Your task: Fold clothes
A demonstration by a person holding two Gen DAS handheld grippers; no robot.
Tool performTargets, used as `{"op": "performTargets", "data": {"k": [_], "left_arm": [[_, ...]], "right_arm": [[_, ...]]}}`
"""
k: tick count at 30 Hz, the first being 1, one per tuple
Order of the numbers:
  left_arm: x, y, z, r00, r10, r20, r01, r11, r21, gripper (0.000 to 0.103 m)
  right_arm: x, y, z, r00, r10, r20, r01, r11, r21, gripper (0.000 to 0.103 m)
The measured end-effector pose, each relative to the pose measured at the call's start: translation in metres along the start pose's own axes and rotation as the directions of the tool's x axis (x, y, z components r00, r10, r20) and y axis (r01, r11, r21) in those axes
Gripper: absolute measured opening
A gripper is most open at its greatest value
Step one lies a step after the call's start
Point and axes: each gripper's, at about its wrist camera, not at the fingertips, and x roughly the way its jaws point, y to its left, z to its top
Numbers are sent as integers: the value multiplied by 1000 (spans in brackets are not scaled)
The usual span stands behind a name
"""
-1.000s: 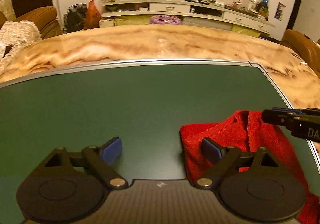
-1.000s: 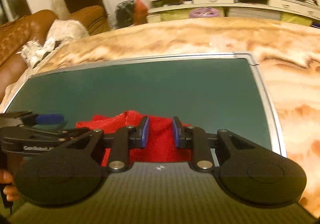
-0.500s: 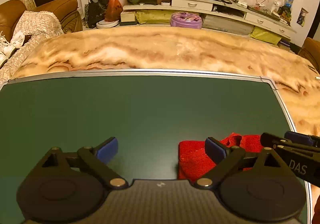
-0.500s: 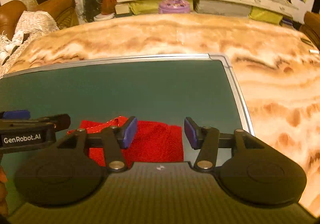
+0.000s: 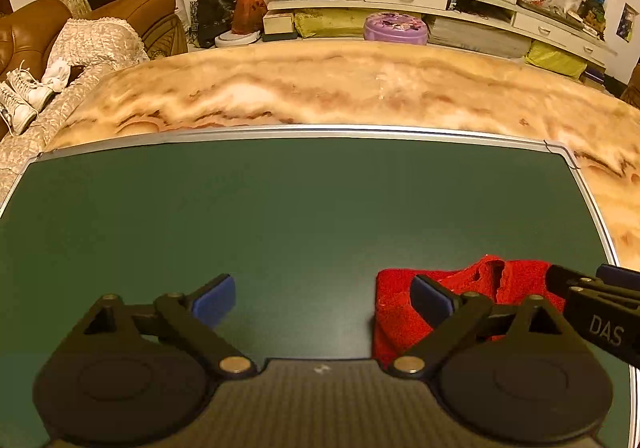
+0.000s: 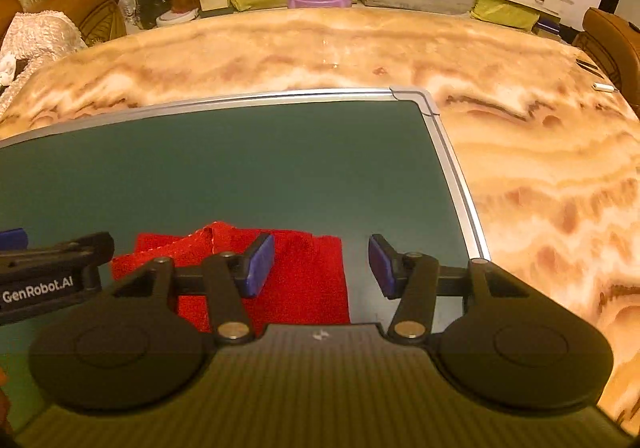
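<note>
A red cloth (image 6: 272,280) lies in a compact rectangle on the green mat (image 5: 304,207) over the marble desk (image 6: 540,175), so the fold looks finished or close to it, and this moment reads as the release after a fold. The left gripper (image 5: 322,298) has its jaws wide apart with only bare mat between them; the cloth sits just outside and under its right finger. The right gripper (image 6: 322,266) has its jaws apart too, with nothing pinched: the cloth's right edge lies below the gap, its bulk under the left finger. A raised, ruffled ridge runs along the cloth's far edge; whether that is a loose layer or a collar is hard to tell from here. The next move probably calls for flattening that ridge, or one more fold taken from a corner.
</note>
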Motion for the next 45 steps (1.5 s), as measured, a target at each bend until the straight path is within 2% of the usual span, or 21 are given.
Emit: {"op": "performTargets", "data": {"k": [12,31,45], "left_arm": [[-16,2,-9,1000,-2,1,2,1000,-3,98],[-69,7,-42,1000,-6,9,6,1000,-2,98],[-110,11,-85,1000,-14,26,14,1000,5,98]], "right_arm": [[-10,4,-8,1000,6,-17,-6,1000,-25,60],[-60,18,-41,1000,20,-12,-21,998,-66,60],[-97,19,-80,999,34,1,-34,995,-91,60]]}}
